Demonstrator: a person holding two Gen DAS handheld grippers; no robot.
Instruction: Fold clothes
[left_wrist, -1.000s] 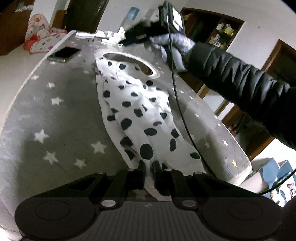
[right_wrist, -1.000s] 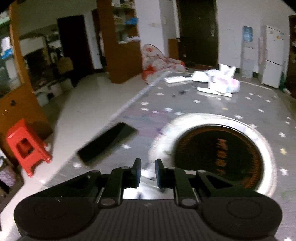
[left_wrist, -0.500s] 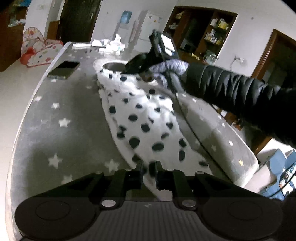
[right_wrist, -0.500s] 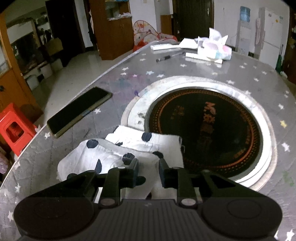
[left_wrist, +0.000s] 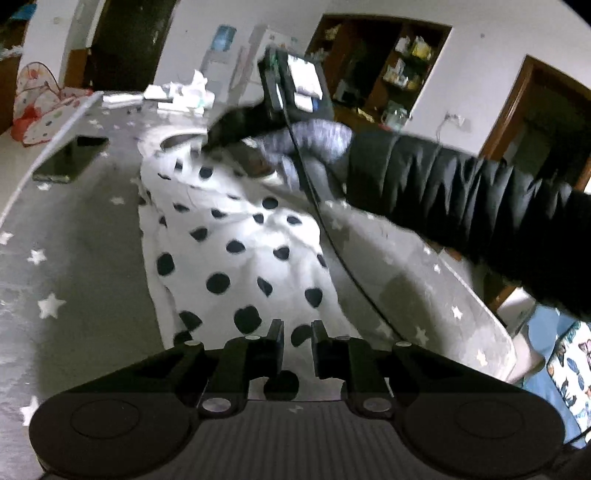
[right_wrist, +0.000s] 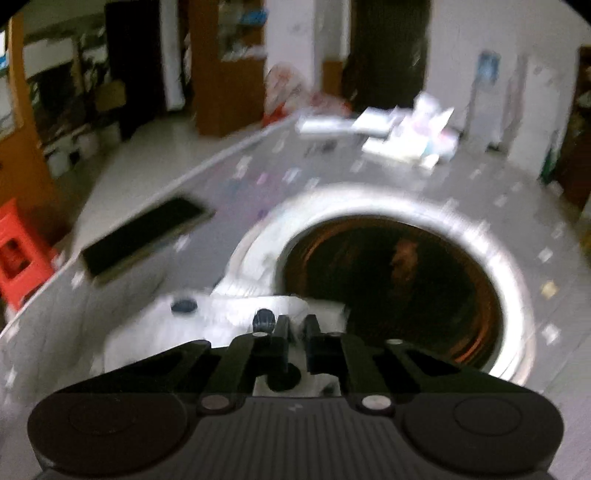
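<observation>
A white garment with black polka dots (left_wrist: 236, 240) lies stretched along the grey star-patterned table (left_wrist: 74, 258). My left gripper (left_wrist: 297, 336) is shut on its near end. In the left wrist view my right gripper (left_wrist: 221, 136) reaches in from the right, held by a gloved hand in a black sleeve, at the garment's far end. In the blurred right wrist view my right gripper (right_wrist: 295, 328) is shut on the garment's white edge (right_wrist: 229, 314), next to the round cooktop.
A round dark cooktop (right_wrist: 391, 288) with a pale ring is set in the table. A black phone (left_wrist: 70, 162) lies near the left edge, also in the right wrist view (right_wrist: 144, 236). Papers and tissues (right_wrist: 402, 136) lie at the far end. A red stool (right_wrist: 18, 251) stands on the floor.
The right gripper lowered the garment's far end back toward the table by the cooktop. The left gripper kept hold of the near end; the garment now spreads wider between them.
</observation>
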